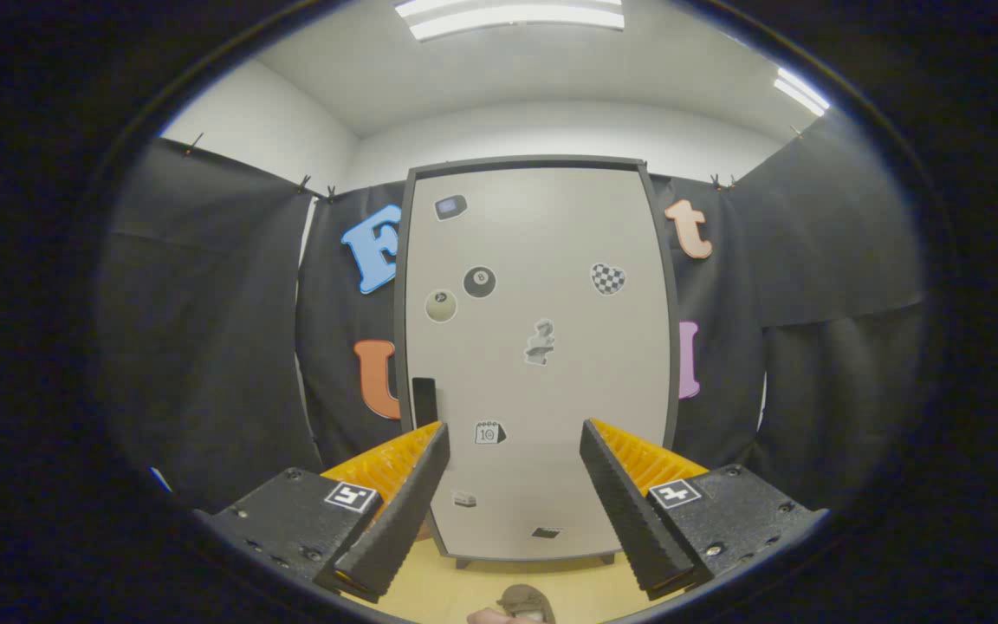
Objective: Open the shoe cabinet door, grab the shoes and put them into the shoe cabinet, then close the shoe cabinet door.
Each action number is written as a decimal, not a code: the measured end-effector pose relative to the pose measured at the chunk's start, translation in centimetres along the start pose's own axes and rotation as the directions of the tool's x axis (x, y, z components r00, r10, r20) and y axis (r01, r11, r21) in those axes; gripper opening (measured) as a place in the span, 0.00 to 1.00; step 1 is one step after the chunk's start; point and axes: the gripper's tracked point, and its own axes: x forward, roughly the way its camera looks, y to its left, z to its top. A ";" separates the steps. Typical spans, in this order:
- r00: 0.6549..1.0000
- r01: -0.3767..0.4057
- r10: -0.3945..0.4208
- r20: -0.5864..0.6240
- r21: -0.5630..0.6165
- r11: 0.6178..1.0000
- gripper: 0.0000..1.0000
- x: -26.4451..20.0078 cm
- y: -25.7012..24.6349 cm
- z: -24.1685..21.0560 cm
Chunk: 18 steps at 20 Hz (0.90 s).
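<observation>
Gripper view is showing the gripper (515, 433) spread wide, facing the closed shoe cabinet door (542, 347); opening is pending, reaching for the black handle (424, 401) at the door's left edge

black ridged fingers (395, 511), orange backs, square markers.
</observation>
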 end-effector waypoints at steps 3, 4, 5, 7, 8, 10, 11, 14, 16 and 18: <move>1.000 -0.007 0.007 -0.004 -0.017 1.000 0.99 3.4 1.7 -1.0; 1.000 -0.026 0.025 -0.016 -0.011 1.000 0.99 4.3 2.6 -1.6; 0.999 -0.035 0.035 -0.025 -0.001 0.999 0.99 5.2 3.2 -2.0; 0.996 -0.059 0.060 -0.060 0.014 0.998 0.99 7.0 4.7 -3.3; 0.994 -0.074 0.076 -0.073 0.024 0.997 0.99 7.9 5.6 -3.8; 0.991 -0.108 0.110 -0.080 0.027 0.994 0.99 9.4 7.3 -4.2; 0.990 -0.114 0.115 -0.076 0.023 0.993 0.99 10.1 7.9 -4.3; 0.987 -0.121 0.124 -0.104 0.032 0.992 0.99 12.2 9.6 -6.0; 0.983 -0.119 0.124 -0.138 0.041 0.992 0.99 13.3 10.2 -7.6; 0.983 -0.124 0.128 -0.130 0.040 0.991 0.95 14.3 10.4 -8.1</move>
